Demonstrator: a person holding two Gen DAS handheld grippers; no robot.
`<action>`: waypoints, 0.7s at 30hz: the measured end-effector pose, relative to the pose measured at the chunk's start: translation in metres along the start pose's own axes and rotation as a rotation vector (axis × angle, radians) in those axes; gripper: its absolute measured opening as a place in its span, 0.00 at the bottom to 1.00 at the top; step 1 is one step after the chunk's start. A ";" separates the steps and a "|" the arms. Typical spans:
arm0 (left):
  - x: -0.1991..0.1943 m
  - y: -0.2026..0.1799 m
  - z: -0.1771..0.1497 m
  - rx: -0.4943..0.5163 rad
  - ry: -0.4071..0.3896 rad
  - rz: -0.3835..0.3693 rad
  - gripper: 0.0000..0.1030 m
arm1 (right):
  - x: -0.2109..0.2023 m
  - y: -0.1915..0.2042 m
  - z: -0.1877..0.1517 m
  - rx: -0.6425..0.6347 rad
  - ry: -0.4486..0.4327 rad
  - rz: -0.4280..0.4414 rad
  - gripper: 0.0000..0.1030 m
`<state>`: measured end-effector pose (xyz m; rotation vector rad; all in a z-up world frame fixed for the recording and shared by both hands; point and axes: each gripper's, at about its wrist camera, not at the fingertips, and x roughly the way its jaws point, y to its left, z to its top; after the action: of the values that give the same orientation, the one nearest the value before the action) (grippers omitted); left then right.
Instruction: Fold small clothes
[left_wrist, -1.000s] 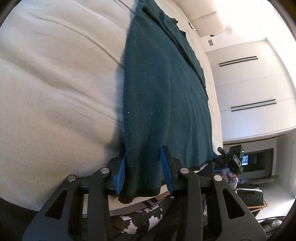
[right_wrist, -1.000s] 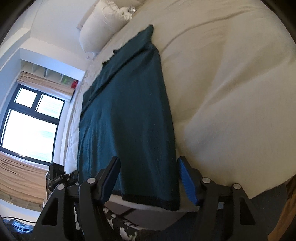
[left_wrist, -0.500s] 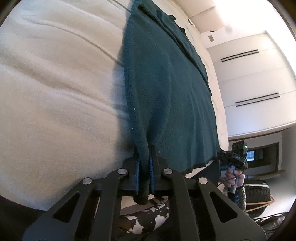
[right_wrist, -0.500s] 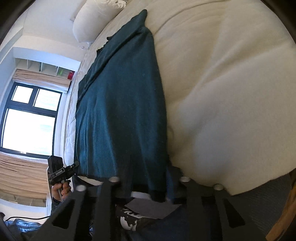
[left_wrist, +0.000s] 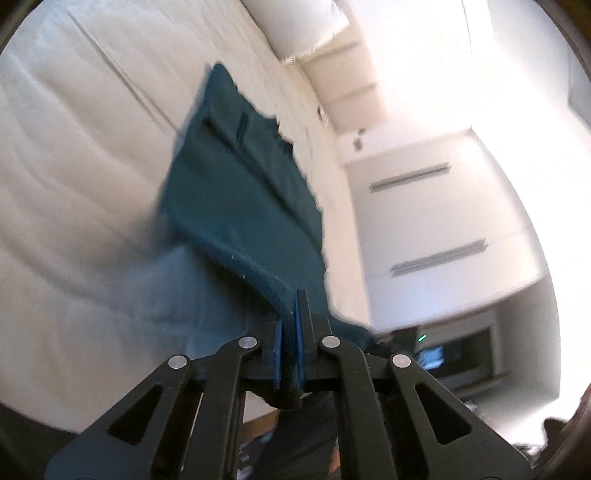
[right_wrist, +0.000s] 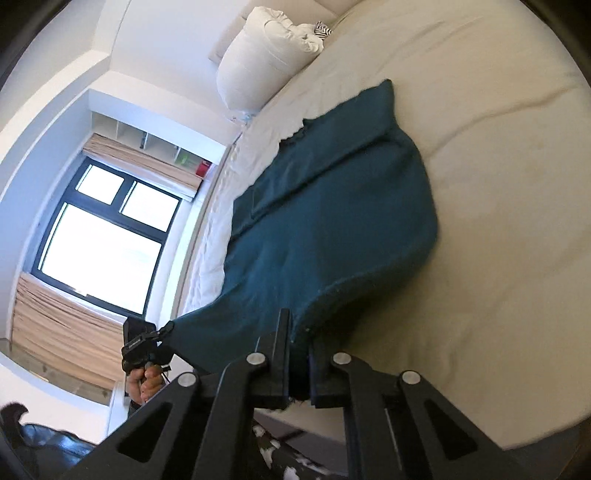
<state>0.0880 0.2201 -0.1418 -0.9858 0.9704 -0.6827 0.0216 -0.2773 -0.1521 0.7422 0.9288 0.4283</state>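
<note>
Fingers of left gripper (left_wrist: 290, 325) and right gripper (right_wrist: 298, 354) clamped on near hem corners of garment (right_wrist: 332, 206); rest lies on bed (right_wrist: 498, 184). Carry both corners level toward far edge, keep hem taut, align before release.

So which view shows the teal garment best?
The right wrist view: the garment shows sharp from its far corner to the hem pinched in the right gripper, with its folded-over layer and the lifted near edge. The left wrist view is blurred and shows a narrower strip running into the left gripper.
</note>
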 end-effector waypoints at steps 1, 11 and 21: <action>0.001 0.002 0.006 -0.019 -0.011 -0.007 0.04 | 0.004 -0.001 0.004 0.006 0.004 -0.004 0.08; 0.022 0.008 0.058 -0.099 -0.054 -0.041 0.04 | 0.036 0.004 0.092 0.071 -0.077 0.086 0.08; 0.084 0.031 0.173 -0.265 -0.113 -0.052 0.04 | 0.084 -0.037 0.195 0.249 -0.194 0.090 0.08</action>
<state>0.2818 0.2273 -0.1621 -1.2722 0.9534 -0.5430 0.2317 -0.3253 -0.1511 1.0372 0.7759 0.3153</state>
